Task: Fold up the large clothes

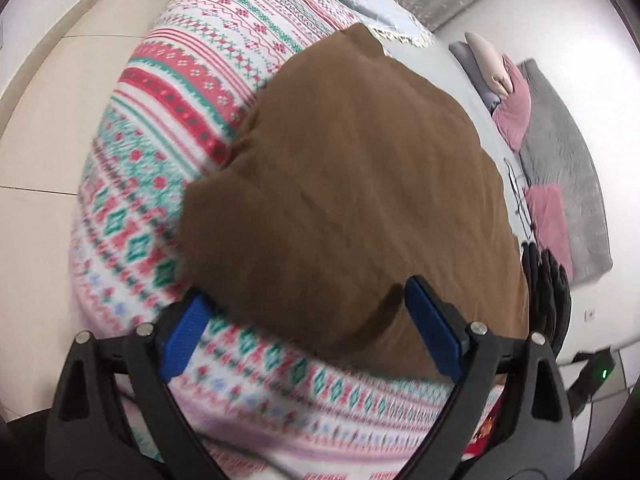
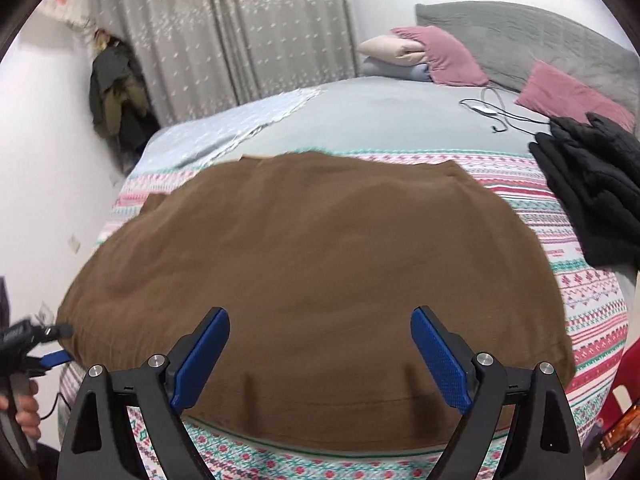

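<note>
No legible text, label, brand, number or sign was found in either wrist view. Faint marking is noted on the black device (image 2: 18, 338) at nine o'clock in the right view; it is too blurred to be read.

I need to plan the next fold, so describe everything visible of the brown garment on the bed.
The brown garment is a plain, soft, woven-looking cloth with no print, laid flat and spread wide on the patterned blanket, with light creases and a hem along its near edge. In the left wrist view one corner sticks out towards the striped side. Both grippers stand open above its near edge, gripping none of it. The black clothes lie apart from it.
</note>
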Demonstrator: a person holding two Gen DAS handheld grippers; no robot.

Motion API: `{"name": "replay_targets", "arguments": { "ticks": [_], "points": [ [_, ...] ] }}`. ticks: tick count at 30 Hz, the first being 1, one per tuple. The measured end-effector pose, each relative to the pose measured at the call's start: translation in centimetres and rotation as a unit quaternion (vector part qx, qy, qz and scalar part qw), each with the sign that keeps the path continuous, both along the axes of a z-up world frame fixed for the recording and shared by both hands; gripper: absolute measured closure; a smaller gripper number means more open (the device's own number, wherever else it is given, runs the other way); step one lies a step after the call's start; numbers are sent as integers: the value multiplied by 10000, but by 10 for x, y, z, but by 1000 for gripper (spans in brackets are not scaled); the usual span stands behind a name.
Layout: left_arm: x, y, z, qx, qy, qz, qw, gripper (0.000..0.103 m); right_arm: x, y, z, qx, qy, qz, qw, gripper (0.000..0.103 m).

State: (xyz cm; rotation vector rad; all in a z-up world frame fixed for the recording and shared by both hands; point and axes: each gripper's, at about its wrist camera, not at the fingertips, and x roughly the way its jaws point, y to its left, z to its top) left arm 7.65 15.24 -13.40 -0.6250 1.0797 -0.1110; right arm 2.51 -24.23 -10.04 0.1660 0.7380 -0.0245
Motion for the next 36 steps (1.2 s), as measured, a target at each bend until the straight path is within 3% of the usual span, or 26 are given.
{"name": "replay_targets", "arguments": {
  "ticks": [3, 7, 9, 11, 13, 16, 18, 19, 21, 22, 23, 28, 32, 34, 36],
  "points": [
    [13, -5, -11, -237, -84, 360, 9990, 9, 7, 12, -10, -193, 125, 92, 9997, 10],
    [22, -13, -15, -231, -380, 830, 9956, 9, 16, 24, -26, -576, 366, 138, 9976, 10],
    [22, -17, -16, -143, -554, 999, 9933, 22, 18, 25, -30, -578, 440, 165, 9972, 10],
    [22, -19, -17, -170, -748, 1039, 9916, 47, 19, 24, -31, -481, 487, 181, 9975, 10],
    [23, -18, -14, -440, -904, 936, 9905, 58, 19, 21, -33, -313, 496, 236, 9980, 10],
    [19, -25, 3, -288, -1235, 749, 9891, 65, 18, 15, -31, -57, 436, 238, 9988, 11],
    [12, -35, 22, 56, -1658, 549, 9846, 68, 17, 12, -28, 125, 373, 273, 9989, 22],
    [9, -42, 30, 191, -1821, 456, 9820, 69, 17, 10, -27, 218, 343, 342, 9986, 38],
    [1, -55, 51, 395, -2199, 176, 9746, 71, 17, 7, -28, 489, 294, 475, 9972, 60],
    [-4, -70, 69, 544, -2489, -87, 9669, 72, 19, 5, -30, 704, 329, 528, 9956, 78],
    [-8, -80, 83, 671, -2699, -284, 9601, 73, 23, 3, -34, 981, 436, 631, 9922, 88],
    [-23, -166, 140, 978, -3442, -1351, 9240, 74, 45, 6, -56, 1795, 962, 1061, 9733, 89],
    [-29, -241, 154, 1041, -3603, -2202, 9005, 74, 47, -10, -52, 2011, 1010, 1039, 9688, 88],
    [-30, -272, 151, 1065, -3556, -2512, 8939, 74, 39, -36, -41, 1976, 802, 701, 9745, 87],
    [-27, -299, 142, 1037, -3437, -2770, 8913, 74, 28, -76, -34, 1994, 554, 176, 9782, 78]
  ]
}}
